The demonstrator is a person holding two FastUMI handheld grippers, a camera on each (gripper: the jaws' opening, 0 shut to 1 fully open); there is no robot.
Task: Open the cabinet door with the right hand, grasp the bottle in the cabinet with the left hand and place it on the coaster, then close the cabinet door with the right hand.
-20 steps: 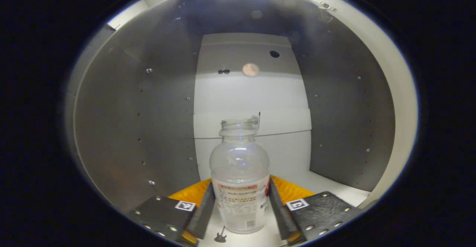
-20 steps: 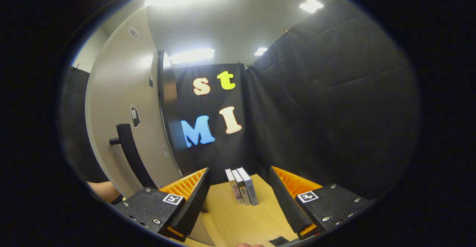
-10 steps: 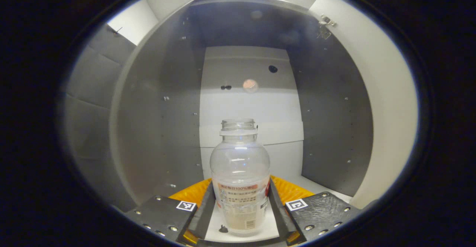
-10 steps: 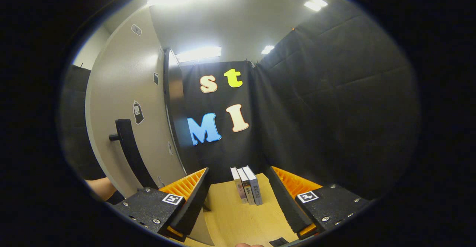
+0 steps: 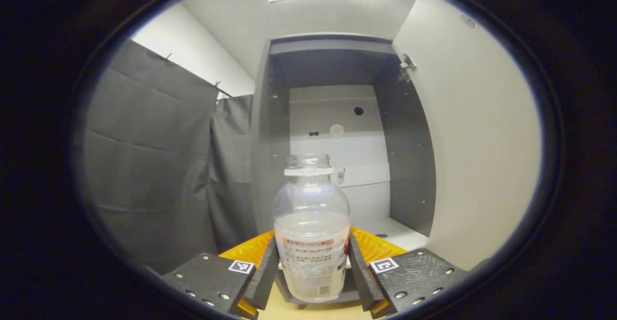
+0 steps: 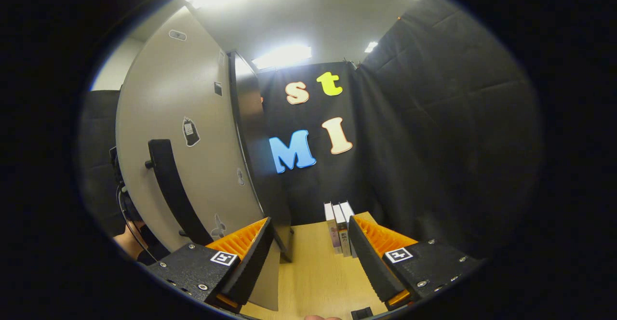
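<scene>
Left gripper view looks into the tall grey cabinet (image 5: 332, 117), its pale door (image 5: 477, 132) swung wide on the right, with the left gripper (image 5: 312, 274) clamped on the clear uncapped plastic bottle (image 5: 311, 233), held upright just outside the cabinet's opening. The mouth is open and the plastic looks thin, so a tilt could spill any contents and a hard squeeze could dent the wall or let it slip. Right gripper view shows the right gripper (image 6: 308, 257), jaws apart and empty, beside the door's black bar handle (image 6: 171, 185); the door edge stands close, so a careless swing could strike it. A row of small upright books (image 6: 339, 228) stands on the light wooden table (image 6: 313, 281). I cannot see the coaster.
</scene>
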